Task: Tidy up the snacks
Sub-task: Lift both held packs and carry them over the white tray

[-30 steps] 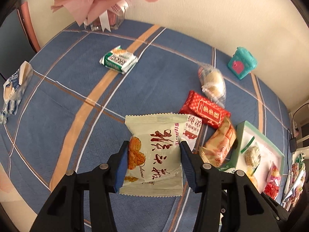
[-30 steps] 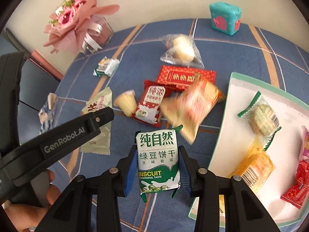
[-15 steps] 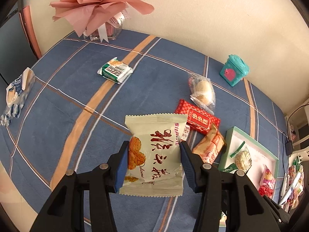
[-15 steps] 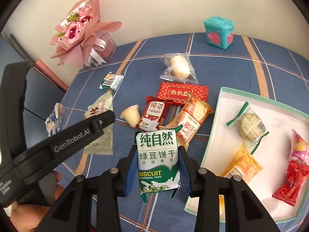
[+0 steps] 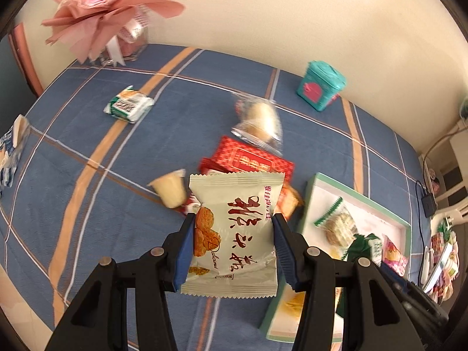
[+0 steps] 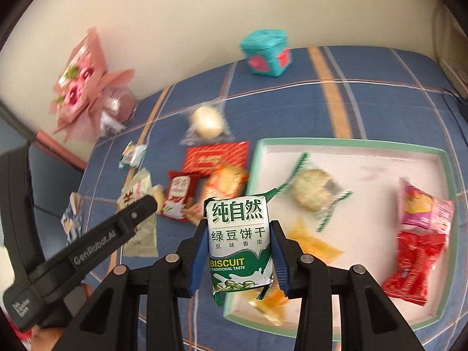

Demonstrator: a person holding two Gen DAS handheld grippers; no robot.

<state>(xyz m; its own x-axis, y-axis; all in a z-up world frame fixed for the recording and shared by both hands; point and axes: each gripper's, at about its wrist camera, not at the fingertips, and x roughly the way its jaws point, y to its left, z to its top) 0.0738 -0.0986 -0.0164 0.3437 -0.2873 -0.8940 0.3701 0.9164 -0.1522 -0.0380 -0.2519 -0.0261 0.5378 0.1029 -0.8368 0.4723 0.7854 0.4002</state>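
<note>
Both tools have swung toward the tray since a second ago, and it looks much closer now. Left tool (image 5: 232, 245) squeezes a cream pack (image 5: 234, 231). Right tool (image 6: 237, 253) squeezes a green biscuit pack (image 6: 238, 242), hanging over the tray's (image 6: 345, 142) near edge. In the tray sit a round cookie (image 6: 313, 194), a yellow pack (image 6: 313, 242), a pink pack (image 6: 424, 207) and a red one (image 6: 412, 266). Left on the table (image 6: 380, 99), at about ten o'clock from the tray: red packs (image 6: 216, 158), a bun (image 6: 206, 122), a jelly cup (image 5: 171, 188). I think it is about half done.

Two downward-tilted wrist views, both above the same tray (image 5: 310, 201) (image 6: 345, 142)
</note>
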